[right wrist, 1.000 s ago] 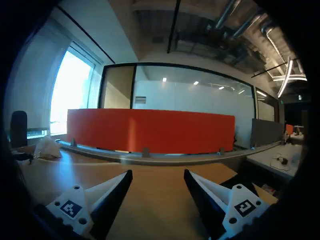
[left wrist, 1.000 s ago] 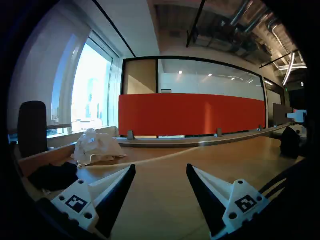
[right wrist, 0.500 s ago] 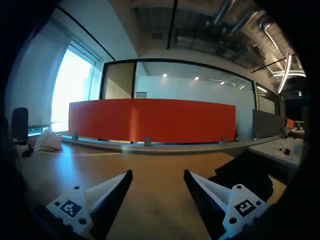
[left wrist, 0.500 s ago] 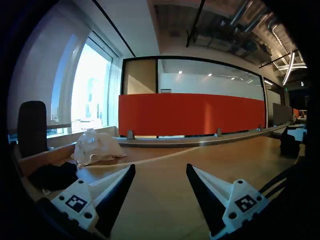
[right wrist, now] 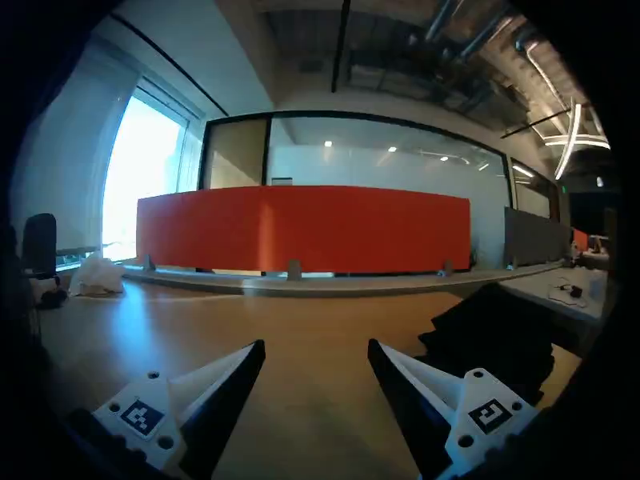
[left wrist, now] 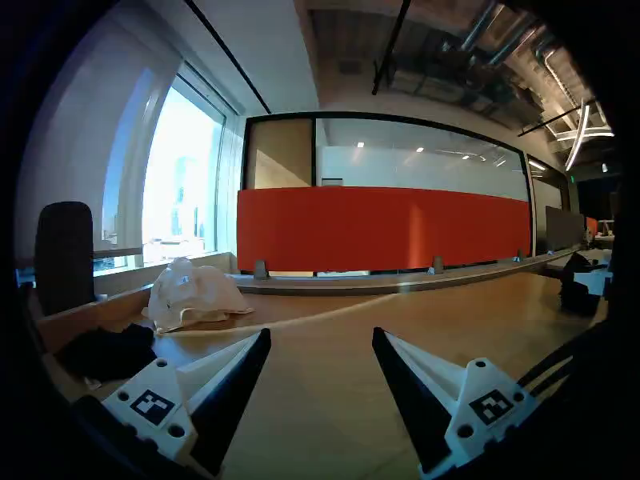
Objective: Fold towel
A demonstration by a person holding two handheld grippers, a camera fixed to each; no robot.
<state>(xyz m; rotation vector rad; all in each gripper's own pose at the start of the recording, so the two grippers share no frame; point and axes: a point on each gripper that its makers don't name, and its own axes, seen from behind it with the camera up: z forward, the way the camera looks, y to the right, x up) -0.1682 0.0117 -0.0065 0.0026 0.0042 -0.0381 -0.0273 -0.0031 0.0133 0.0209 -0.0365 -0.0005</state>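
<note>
Your left tool [left wrist: 320,331] and right tool [right wrist: 315,343] both gape wide and empty over the worktop [right wrist: 320,316]. The dark heap [right wrist: 492,344], probably the towel, lies ahead-right of the right tool, which is the nearer one.

Your table [left wrist: 336,400] is smooth pale wood with a soft sheen, and the black towel [right wrist: 492,340] on it is matt cloth. Your left gripper [left wrist: 320,334] and right gripper [right wrist: 316,346] have matt white plastic fingers [left wrist: 472,392], black inside (the crinkled white heap [left wrist: 192,294] could be cloth or plastic); the orange screen [left wrist: 384,228] looks matt.
</note>
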